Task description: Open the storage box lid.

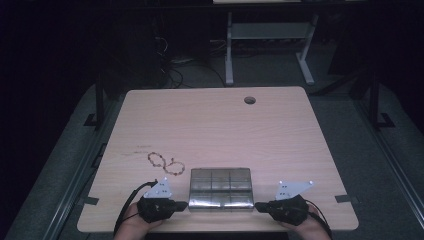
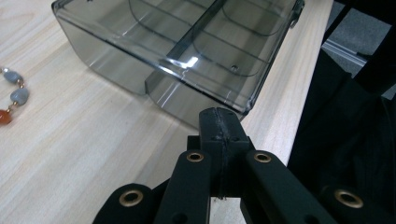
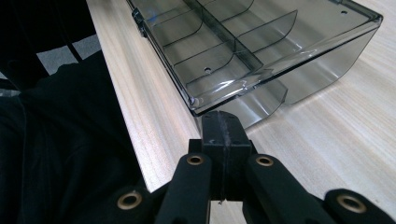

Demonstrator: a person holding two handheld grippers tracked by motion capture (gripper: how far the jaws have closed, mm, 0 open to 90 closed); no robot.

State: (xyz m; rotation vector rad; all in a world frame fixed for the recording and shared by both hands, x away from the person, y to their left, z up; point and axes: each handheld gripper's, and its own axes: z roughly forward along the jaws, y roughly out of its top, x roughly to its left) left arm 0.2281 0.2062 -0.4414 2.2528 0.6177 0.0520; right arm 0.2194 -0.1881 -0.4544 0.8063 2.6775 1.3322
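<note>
A clear smoky plastic organiser box (image 1: 220, 187) with several compartments lies near the table's front edge. My left gripper (image 1: 183, 204) sits shut at the box's front left corner, its tips right against the box wall (image 2: 187, 100); my left gripper (image 2: 219, 122) holds nothing. My right gripper (image 1: 259, 205) is shut at the front right corner, and my right gripper (image 3: 222, 125) shows its tips just under the box (image 3: 243, 51) rim. A beaded bracelet (image 1: 165, 162) lies looped on the wood left of the box; its grey and orange beads (image 2: 13, 100) lie beside the box.
The light wooden table (image 1: 215, 125) has a round cable hole (image 1: 249, 100) at the back. The table's front edge (image 3: 135, 121) runs close beside both grippers, with a person's dark clothing (image 3: 60, 140) beyond it. A white desk frame (image 1: 270, 45) stands behind.
</note>
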